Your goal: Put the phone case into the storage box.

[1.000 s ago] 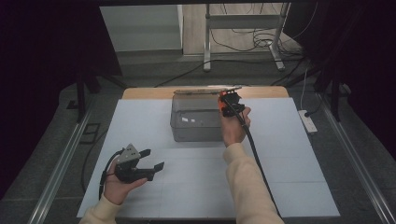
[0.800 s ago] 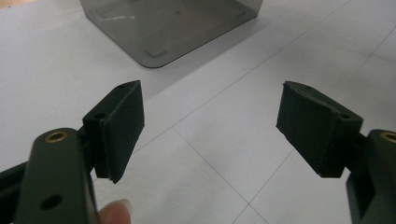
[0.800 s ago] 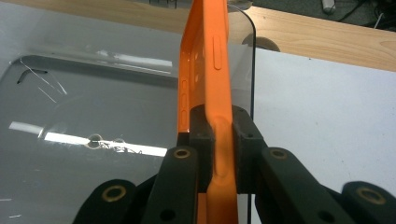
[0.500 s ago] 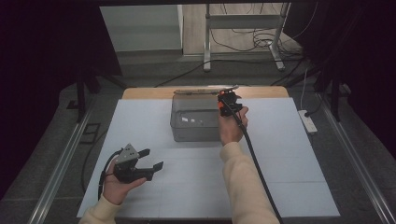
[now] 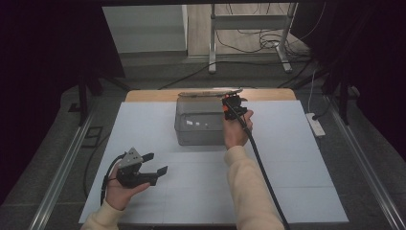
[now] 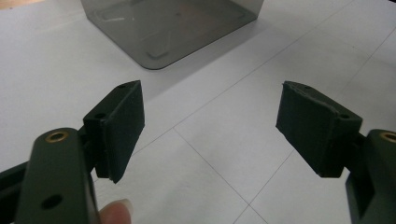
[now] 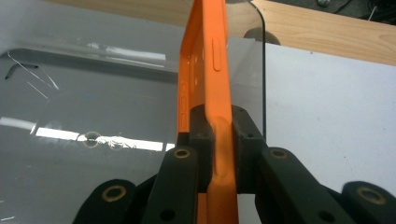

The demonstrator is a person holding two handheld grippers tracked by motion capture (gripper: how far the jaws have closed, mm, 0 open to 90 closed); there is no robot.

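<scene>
You have two grippers in hand, one clear grey plastic box (image 5: 200, 122) on the table, and one orange handle (image 7: 208, 70) standing on that box's lid.

Your right gripper (image 5: 233, 106) sits at the box's right far corner in the high view. In the right gripper view its jaws are pressed together on the orange handle, one pad on each flat side, with the handle rising straight up between them and running away from the camera. Under the handle lies the clear lid (image 7: 93, 107), with a curved clear edge showing just right of the handle. Past the lid you see the white table sheet (image 7: 327, 102) and one strip of bare wood (image 7: 327, 32) along the far edge.

Your left gripper (image 5: 154, 170) rests low over the white sheet, near the table's left front, well apart from the box and the handle. Its two pads (image 6: 122, 126) are spread wide with nothing between them; the box's near corner (image 6: 168, 28) shows ahead of them.
</scene>
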